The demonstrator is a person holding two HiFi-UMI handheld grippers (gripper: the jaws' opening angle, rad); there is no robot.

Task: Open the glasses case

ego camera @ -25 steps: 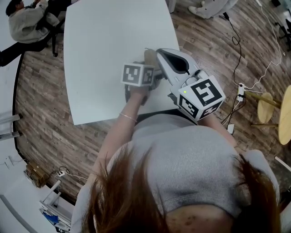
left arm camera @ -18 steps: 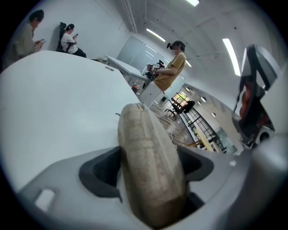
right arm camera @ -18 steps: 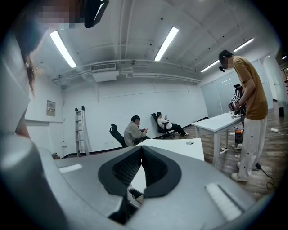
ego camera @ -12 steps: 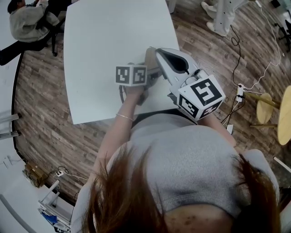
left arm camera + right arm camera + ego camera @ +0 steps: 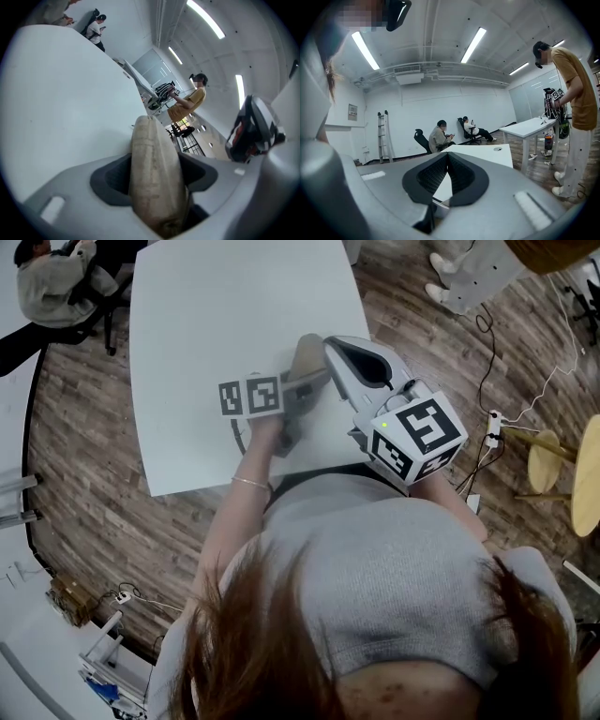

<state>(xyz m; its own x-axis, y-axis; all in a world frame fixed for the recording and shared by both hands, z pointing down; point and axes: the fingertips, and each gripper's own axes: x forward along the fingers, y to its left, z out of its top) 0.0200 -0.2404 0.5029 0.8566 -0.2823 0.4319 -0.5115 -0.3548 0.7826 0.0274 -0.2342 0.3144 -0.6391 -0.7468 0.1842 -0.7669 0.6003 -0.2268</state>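
**Opening a glasses case, grip stage.** The left gripper (image 5: 302, 388) has the glasses case (image 5: 152, 159) between its fingers (image 5: 112, 180). The fingers have just been closing, and both dark pads now bear on the long flanks of the case at a middling opening. In the head view the case rises off the white surface (image 5: 216, 306) at 1 o'clock from the left gripper's marker cube (image 5: 249, 396). One end is buried in the grip and the other is free in the air.

The right gripper (image 5: 330, 345) lies just beside the case at 3 o'clock. Its fingers (image 5: 431, 176) are pressed fully together with nothing between them.

*Handling.* The case is tan, rounded and matt, with a fine seam running along its length. It is probably light, with a textured cover over a fairly stiff shell. Its curved flanks may let it twist or squirt out under a hard squeeze, so a moderate clamp across the broad sides seems best. The free end and the seam are the likely places for the right gripper to take hold. No view shows where the lid parts from the body, and the case appears closed.
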